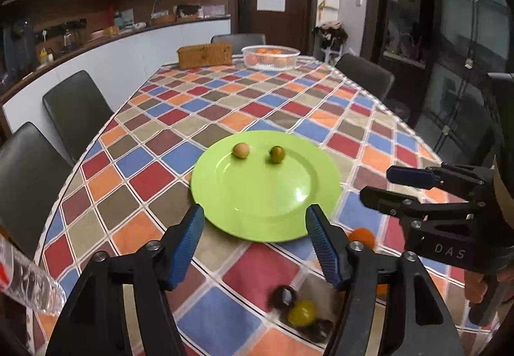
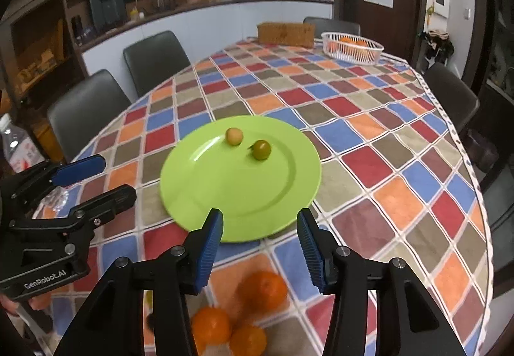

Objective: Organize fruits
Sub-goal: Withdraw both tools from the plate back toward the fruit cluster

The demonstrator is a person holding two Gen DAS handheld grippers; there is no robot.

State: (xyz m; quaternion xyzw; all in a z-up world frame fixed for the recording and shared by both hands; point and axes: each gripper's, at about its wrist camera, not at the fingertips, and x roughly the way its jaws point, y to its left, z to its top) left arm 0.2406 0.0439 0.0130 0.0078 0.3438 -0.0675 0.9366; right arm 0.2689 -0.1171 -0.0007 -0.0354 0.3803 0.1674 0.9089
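A: Your left tongs (image 1: pixel 253 221) stand wide apart with nothing between them, tips over the near rim of the green plate (image 1: pixel 257 205). Your right tongs (image 2: pixel 260 224) are spread too and empty, also at the near rim.

B: And the fruit?

A: On the plate's far side you have a pale yellow small fruit (image 2: pixel 234 136) and a green one (image 2: pixel 261 149), near each other, not touching. Below your right tongs, three oranges (image 2: pixel 261 290) cluster on the tabletop (image 2: pixel 369 163) (a bit blurred). Under your left tongs lies a yellow-green fruit (image 1: pixel 301 312) among dark ones I can't identify.

B: Farther out?

A: A white basket (image 2: pixel 351 47) with oranges sits at the far end, beside a woven box (image 2: pixel 286 34).
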